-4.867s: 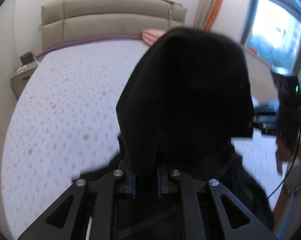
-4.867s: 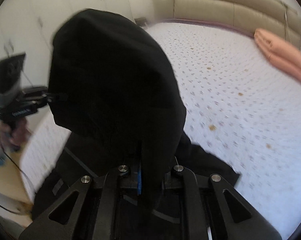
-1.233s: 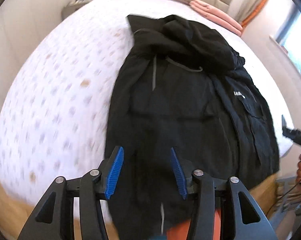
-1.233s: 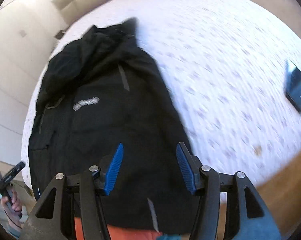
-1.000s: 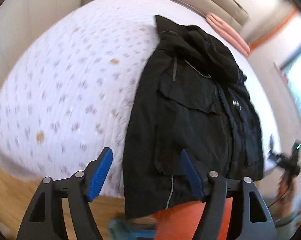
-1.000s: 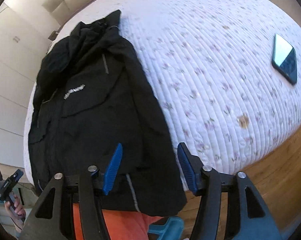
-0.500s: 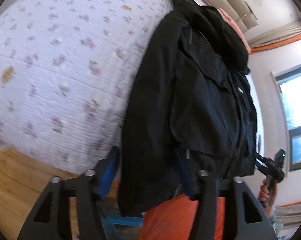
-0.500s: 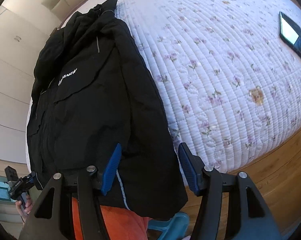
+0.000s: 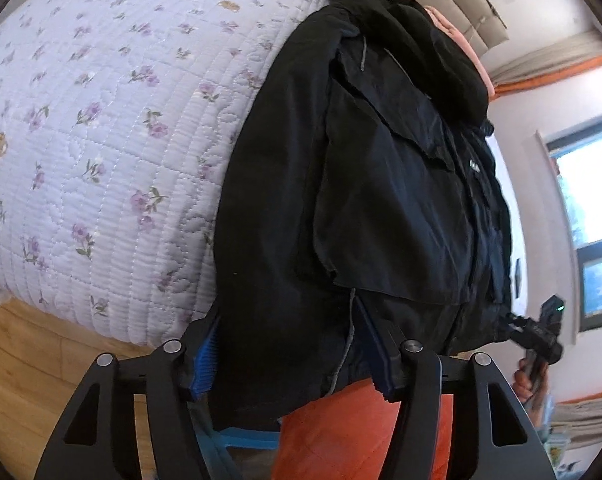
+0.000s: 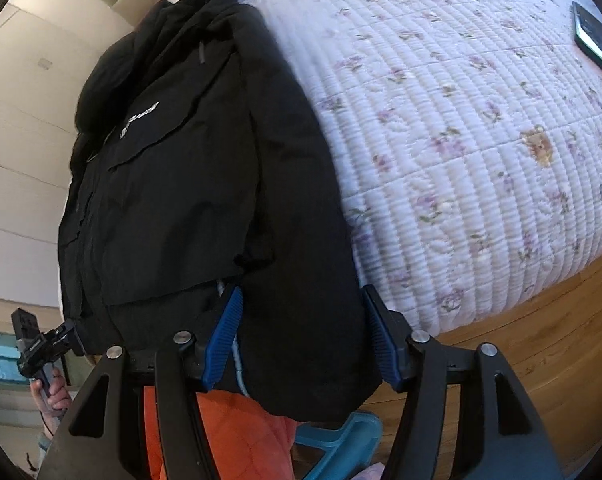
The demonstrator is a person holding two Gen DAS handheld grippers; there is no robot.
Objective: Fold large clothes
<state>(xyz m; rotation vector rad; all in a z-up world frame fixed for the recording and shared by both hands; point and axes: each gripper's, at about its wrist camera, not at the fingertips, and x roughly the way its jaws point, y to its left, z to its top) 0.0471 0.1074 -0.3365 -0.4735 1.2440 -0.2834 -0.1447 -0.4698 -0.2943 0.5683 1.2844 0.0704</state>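
I have the black jacket (image 9: 381, 200) laid lengthwise on the bed (image 9: 101, 120), its hood end far from me and its hem hanging over the near edge of the quilted, flower-printed cover. Both tools are down at that hem.

On my left gripper (image 9: 289, 354), the blue-padded fingers (image 9: 205, 364) straddle the left corner of the hem. The cloth falls between them, but I see slack fabric and daylight beside the pads rather than a pinch, so I read them as released around the hem; the jaws have just been opening again after a brief closing.

On my right gripper (image 10: 305, 344), the fingers (image 10: 223, 340) stand apart on either side of the right-hand edge of the jacket (image 10: 205, 200). The hem drapes down between them, the left pad against a fold with a pale stripe, the right pad just at the cloth's outer edge. They are not clenched; the jaws have just been opening slightly, with the fabric between them.

Below the hem, orange cloth (image 10: 221, 432) and a blue plastic stool (image 10: 341, 440) show, over a wooden floor (image 10: 541, 320). A dark phone (image 10: 595, 38) lies on the bed (image 10: 461, 120), well apart from the jacket. Each view catches the other hand (image 9: 531, 376) gripping its tool at the far hem corner.
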